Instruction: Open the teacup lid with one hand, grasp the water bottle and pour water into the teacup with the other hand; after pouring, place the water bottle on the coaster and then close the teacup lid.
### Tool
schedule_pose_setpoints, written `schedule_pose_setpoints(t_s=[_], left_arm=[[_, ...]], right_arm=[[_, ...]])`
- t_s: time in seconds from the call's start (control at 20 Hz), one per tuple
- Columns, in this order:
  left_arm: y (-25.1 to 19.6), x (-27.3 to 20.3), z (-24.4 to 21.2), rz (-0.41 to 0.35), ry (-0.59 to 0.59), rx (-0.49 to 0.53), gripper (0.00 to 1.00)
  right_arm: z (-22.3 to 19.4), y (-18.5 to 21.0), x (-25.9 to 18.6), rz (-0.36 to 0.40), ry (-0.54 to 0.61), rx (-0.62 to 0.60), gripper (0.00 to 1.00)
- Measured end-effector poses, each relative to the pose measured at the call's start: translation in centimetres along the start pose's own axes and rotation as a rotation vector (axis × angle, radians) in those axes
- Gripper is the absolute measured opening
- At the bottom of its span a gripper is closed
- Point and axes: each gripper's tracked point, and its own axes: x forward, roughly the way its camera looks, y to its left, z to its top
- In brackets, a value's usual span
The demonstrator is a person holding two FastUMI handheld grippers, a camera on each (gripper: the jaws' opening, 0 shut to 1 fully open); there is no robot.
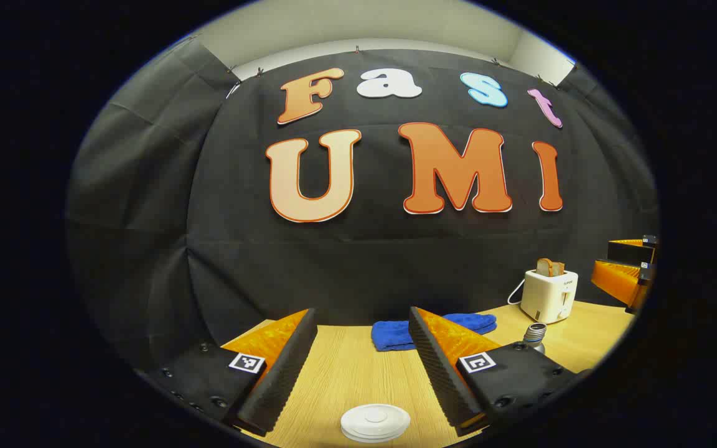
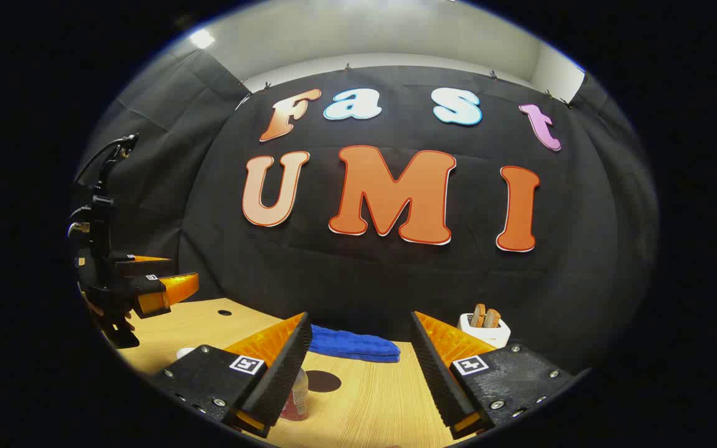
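Observation:
The teacup's white round lid [image 1: 375, 422] lies low in the left gripper view, just in front of and between the fingers of my left gripper [image 1: 362, 314], which is open and holds nothing. In the right gripper view, a clear water bottle [image 2: 298, 398] with a pink label stands half hidden behind the left finger of my open right gripper [image 2: 360, 317]. A dark round coaster [image 2: 323, 381] lies on the table right beside the bottle. The bottle's silver cap [image 1: 536, 333] peeks out behind the right finger in the left gripper view.
A folded blue cloth [image 1: 433, 330] [image 2: 349, 345] lies at the back of the wooden table [image 1: 346, 373]. A white toaster [image 1: 548, 292] [image 2: 485, 326] with bread stands at the back right. The left gripper [image 2: 140, 286] hangs at the far left, the right gripper [image 1: 626, 274] at the far right.

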Motion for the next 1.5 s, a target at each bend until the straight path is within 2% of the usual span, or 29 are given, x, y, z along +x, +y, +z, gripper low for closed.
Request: schedule_pose_setpoints(t_s=[0.2, 0.5, 0.65, 0.7, 0.9, 1.1, 1.2, 1.25, 1.5], left_arm=[[-0.3, -0.1, -0.3, -0.019, 0.005, -0.008, 0.98], [0.3, -0.1, -0.9, -0.001, 0.015, -0.001, 1.00], [0.3, -0.1, -1.2, 0.001, 0.018, 0.008, 0.94], [0.3, -0.1, -1.2, 0.000, 0.019, 0.007, 0.98], [0.3, 0.0, -2.0, 0.002, 0.035, 0.011, 0.98], [0.1, 0.0, -3.7, -0.007, 0.068, 0.017, 1.00], [0.1, 0.0, -5.1, -0.010, 0.103, 0.017, 0.94], [0.1, -0.1, -5.8, -0.011, 0.120, 0.018, 0.98], [-0.1, -0.7, -9.3, -0.026, 0.203, 0.017, 0.98]], right_arm=[[-0.3, 0.6, 0.0, 0.016, 0.005, 0.003, 0.96], [-1.0, 1.4, 0.0, 0.035, 0.016, -0.004, 0.99], [-1.3, 1.6, 0.0, 0.041, 0.024, -0.001, 0.99], [-1.4, 1.7, 0.0, 0.044, 0.027, 0.002, 0.99], [-2.1, 2.1, 0.2, 0.050, 0.039, 0.004, 0.99], [-3.5, 2.9, 0.1, 0.069, 0.070, 0.019, 0.99], [-4.6, 3.3, 0.1, 0.079, 0.095, 0.026, 1.00], [-5.1, 3.4, 0.0, 0.082, 0.106, 0.027, 0.99], [-7.3, 4.7, 0.2, 0.110, 0.151, 0.036, 0.99]])
